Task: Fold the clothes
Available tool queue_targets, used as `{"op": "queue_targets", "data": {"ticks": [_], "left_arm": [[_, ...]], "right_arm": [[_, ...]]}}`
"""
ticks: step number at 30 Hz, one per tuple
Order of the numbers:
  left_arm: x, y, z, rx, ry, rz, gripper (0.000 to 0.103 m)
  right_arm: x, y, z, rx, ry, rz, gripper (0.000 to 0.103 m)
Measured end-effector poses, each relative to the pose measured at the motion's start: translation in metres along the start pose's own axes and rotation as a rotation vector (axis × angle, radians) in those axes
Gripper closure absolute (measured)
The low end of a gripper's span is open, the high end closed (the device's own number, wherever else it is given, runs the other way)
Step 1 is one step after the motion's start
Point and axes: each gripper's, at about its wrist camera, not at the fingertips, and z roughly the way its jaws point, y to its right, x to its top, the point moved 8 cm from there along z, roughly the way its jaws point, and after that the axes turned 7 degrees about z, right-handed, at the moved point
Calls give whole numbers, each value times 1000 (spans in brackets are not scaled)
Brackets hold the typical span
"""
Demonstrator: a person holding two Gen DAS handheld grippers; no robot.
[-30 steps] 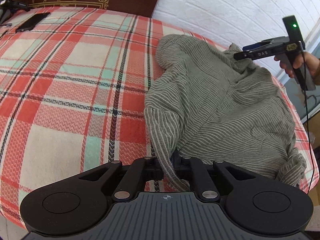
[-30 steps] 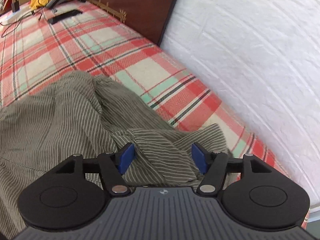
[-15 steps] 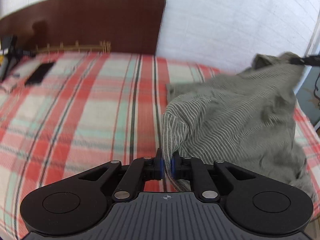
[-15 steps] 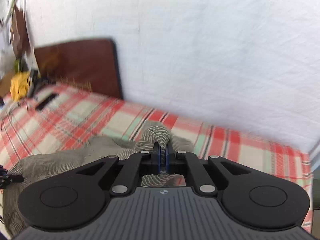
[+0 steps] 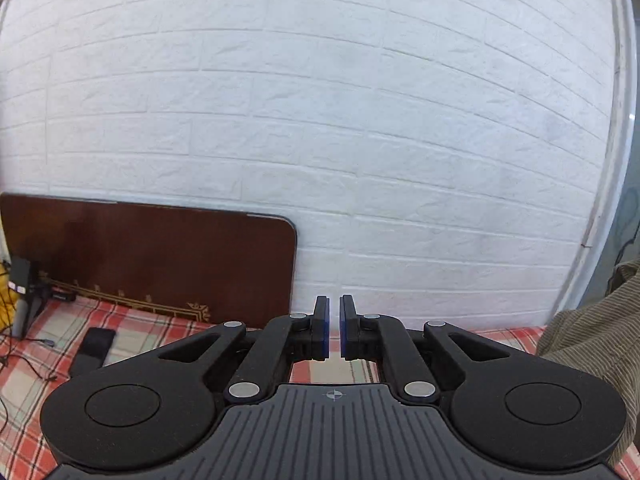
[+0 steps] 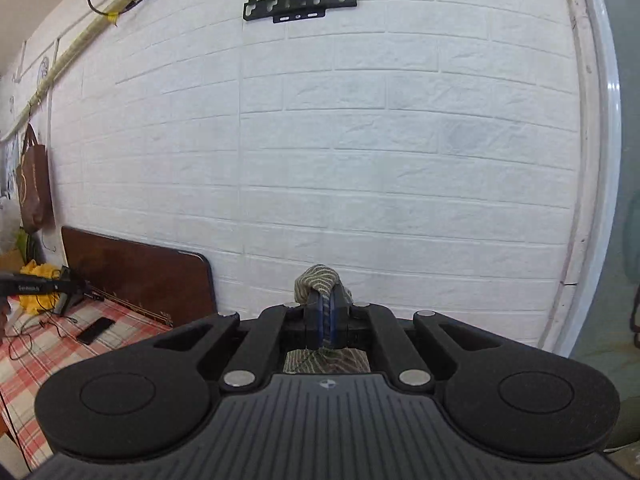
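Note:
The grey-green striped garment [image 5: 592, 344] hangs at the right edge of the left wrist view and passes behind the gripper body. My left gripper [image 5: 334, 328] is raised toward the white brick wall. Its blue pads are shut to a thin slit, and no cloth shows between or below them. My right gripper [image 6: 326, 320] is also raised toward the wall and is shut on a fold of the garment [image 6: 318, 276]. That fold bulges over the fingertips, and more cloth shows beneath the pads. The rest of the garment is hidden below both cameras.
The bed with its red plaid cover [image 5: 32, 380] lies low at the left, against a dark wooden headboard [image 5: 160, 256]. A black phone [image 5: 94, 346], cables and a small black stand [image 5: 24, 292] lie near the headboard. A black bracket [image 6: 300, 2] is mounted high on the wall.
Both grippers rose and tilted up, so the views went from the bed to the wall. The right gripper shut on a garment fold and lifted it. The cloth seen between the left pads earlier is gone.

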Motion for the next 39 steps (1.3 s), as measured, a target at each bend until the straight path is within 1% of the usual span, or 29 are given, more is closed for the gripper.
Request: {"op": "queue_targets", "data": {"ticks": [1,2,3,6,7,8,9,10,11,12,14,15,16,17,18,19,20,22,23,24,26,28,31,32,35,38,39], "left_arm": [[-4,8,1,-12,-19,30,97],[-15,17,5,-33,-46,59,82],[-29,27,11,-57,-78,88,77],[-75,57,35,-114,-183,185,71],[-91,65,45,-130,-221,215,65],[-105,71,55,-150,-254,230,55],[-117,76,65,-170,-285,237,49],[-129,81,75,-191,-317,244,41],[-139,85,84,-207,-339,252,36],[-146,90,93,-208,-351,263,33],[-156,97,108,-197,-351,296,18],[-161,101,114,-198,-344,315,16],[-164,105,120,-199,-340,334,16],[-166,110,127,-203,-341,349,16],[-166,115,134,-208,-343,362,16],[-167,120,141,-220,-344,374,16],[-166,125,147,-235,-344,385,16],[-165,135,159,-259,-345,399,15],[-165,141,164,-282,-350,403,15],[-164,148,169,-312,-357,407,15],[-165,164,181,-359,-373,420,15],[-167,177,193,-382,-384,448,15],[-172,192,209,-402,-404,472,15],[-174,196,214,-416,-415,472,15],[-182,207,220,-489,-456,479,14],[-191,212,229,-487,-475,503,14],[-192,212,230,-499,-488,483,15]], "right_arm": [[-4,2,-1,-25,-17,-10,100],[-15,6,1,-52,-50,-15,100],[-27,13,4,-79,-88,-17,100],[-78,37,15,-153,-219,3,100],[-97,46,16,-176,-262,16,100],[-117,54,17,-199,-304,30,100],[-135,62,16,-216,-338,49,100],[-153,70,14,-232,-370,68,100],[-171,77,12,-248,-402,88,99],[-187,81,11,-256,-437,105,96],[-218,86,9,-269,-508,136,95],[-234,89,8,-275,-543,152,89],[-241,90,8,-278,-558,157,81],[-248,92,8,-280,-570,160,61],[-247,91,8,-288,-549,149,45],[-244,90,7,-296,-523,136,42],[-238,89,6,-294,-497,119,42],[-225,85,3,-280,-443,92,38],[-218,83,3,-257,-421,89,31],[-212,80,4,-233,-400,87,28],[-207,72,10,-162,-383,89,26],[-212,64,20,-112,-402,104,26],[-229,63,40,-74,-461,100,26],[-236,64,44,-68,-479,101,26],[-252,67,56,-48,-525,125,26],[-263,73,62,-45,-557,159,26],[-266,75,64,-51,-561,170,26]]}}
